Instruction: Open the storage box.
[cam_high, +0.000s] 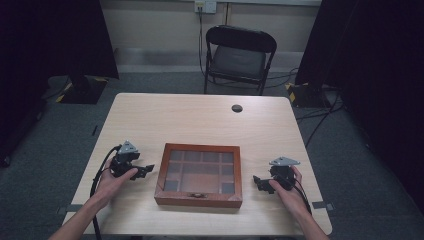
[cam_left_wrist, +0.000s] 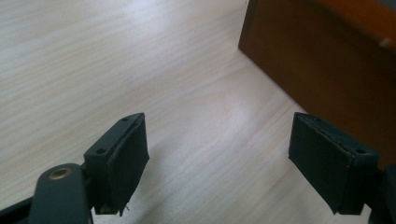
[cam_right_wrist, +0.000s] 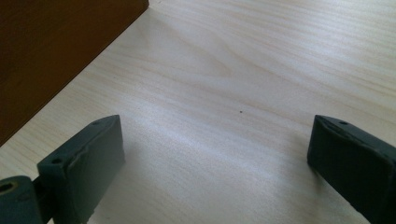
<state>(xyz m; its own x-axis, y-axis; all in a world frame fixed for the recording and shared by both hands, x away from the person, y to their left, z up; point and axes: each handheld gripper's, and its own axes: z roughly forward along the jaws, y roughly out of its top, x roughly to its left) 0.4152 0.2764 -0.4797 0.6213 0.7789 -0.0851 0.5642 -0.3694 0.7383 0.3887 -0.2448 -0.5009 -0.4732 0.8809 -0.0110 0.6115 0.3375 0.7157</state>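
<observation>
1. Wooden box w/ glass lid sits closed at the near-middle of the bench, small metal clasp on its front edge facing me.
2. My left gripper rests on the bench just left of the box, jaws spread wide, nothing between them. Left gripper view: box side wall near the right jaw, not touching.
3. My right gripper is just right of the box, jaws also spread, empty. Right gripper view: box wall at upper left, bare bench between the jaws.
4. Step, my guess: start pose, approach not begun. Both grippers flank the box, no contact.
5. Next move prob calls for one gripper to steady the box side and the other to get at the clasp or lid edge in front; need a low approach since the lid sits flush.
6. Hard to tell: compartments seen thru the glass look dark, can't say if anything is inside. Clasp too small to see if it's latched. Hinges at the back not visible.
7. Bkgd: folding chair behind the bench, well apart.
</observation>
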